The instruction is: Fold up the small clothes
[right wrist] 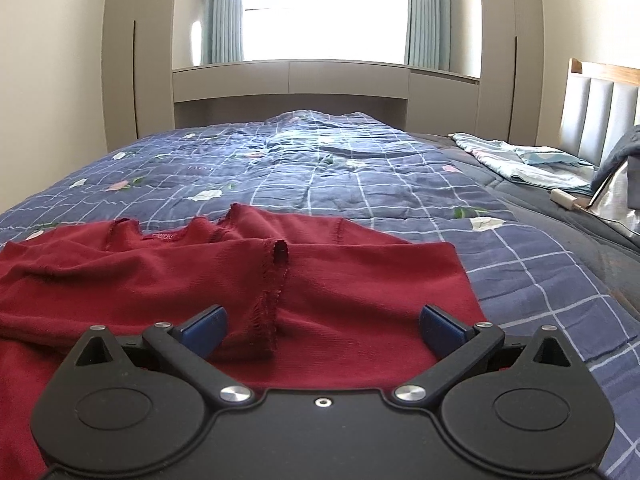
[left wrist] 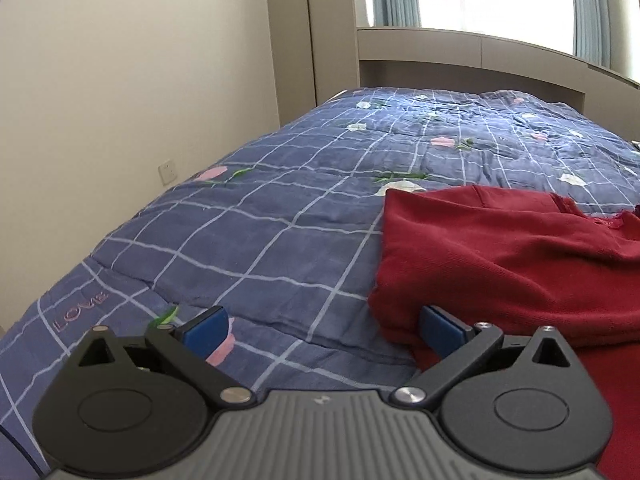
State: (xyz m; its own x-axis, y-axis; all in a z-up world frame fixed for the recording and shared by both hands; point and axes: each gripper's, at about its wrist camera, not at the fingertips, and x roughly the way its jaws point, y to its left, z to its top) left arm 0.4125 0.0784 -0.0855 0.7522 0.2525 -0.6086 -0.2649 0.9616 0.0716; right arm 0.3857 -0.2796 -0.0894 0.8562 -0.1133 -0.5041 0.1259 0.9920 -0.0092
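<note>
A dark red knitted top [right wrist: 340, 276] lies spread on the bed, one sleeve folded across its front with a frayed cuff [right wrist: 280, 250] near the middle. My right gripper [right wrist: 322, 330] hovers open over the garment's near part, blue pads wide apart, nothing between them. In the left wrist view the same red top [left wrist: 500, 264] fills the right side. My left gripper [left wrist: 324, 328] is open at the garment's left edge; its right pad [left wrist: 440, 330] sits against the red fabric, its left pad over the quilt.
A blue checked quilt [left wrist: 260, 232] with flower prints covers the bed. A wall [left wrist: 100, 100] runs along the left. Folded light-blue bedding [right wrist: 520, 160] and a padded headboard [right wrist: 600, 112] lie at the far right. A window and cabinets stand beyond.
</note>
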